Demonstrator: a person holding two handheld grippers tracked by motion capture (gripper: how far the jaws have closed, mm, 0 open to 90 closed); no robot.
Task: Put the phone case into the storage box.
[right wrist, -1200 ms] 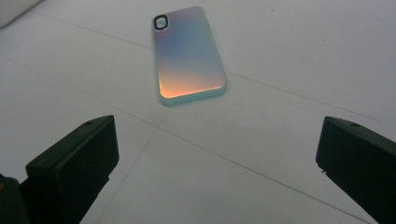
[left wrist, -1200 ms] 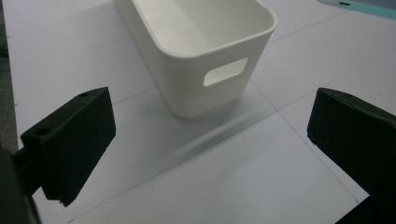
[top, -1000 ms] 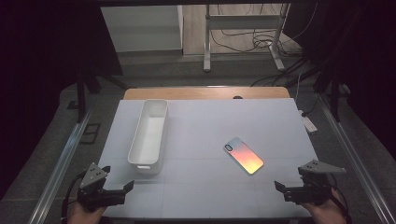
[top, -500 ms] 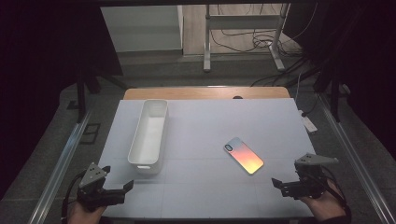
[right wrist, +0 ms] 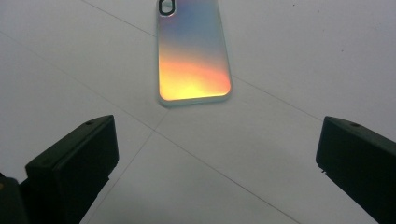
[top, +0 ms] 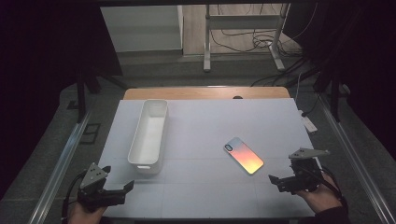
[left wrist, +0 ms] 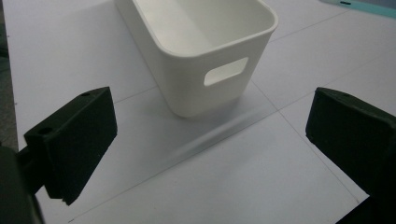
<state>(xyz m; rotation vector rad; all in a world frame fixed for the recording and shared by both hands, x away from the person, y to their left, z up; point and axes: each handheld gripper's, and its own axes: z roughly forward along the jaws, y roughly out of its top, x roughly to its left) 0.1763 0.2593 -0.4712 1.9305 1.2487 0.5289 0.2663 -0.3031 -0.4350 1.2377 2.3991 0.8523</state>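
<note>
The right claw (top: pixel 274 180) is hovering wide open and empty, the iridescent orange-blue phone case (top: pixel 243 155) lying at its eleven o'clock on the white desk (top: pixel 205 135); the left claw (top: pixel 125 188) is gaping empty too.

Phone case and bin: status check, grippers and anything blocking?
Left gripper open, empty, facing white bin. Right gripper open, empty, aimed at phone case, short of it. Case flat on table, camera cutout away from the gripper. Nothing between them.

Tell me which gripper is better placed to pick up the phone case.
Right. The right gripper sits just off the phone case, jaws open and aimed at it. The left gripper faces the white bin, across the table from the case.
</note>
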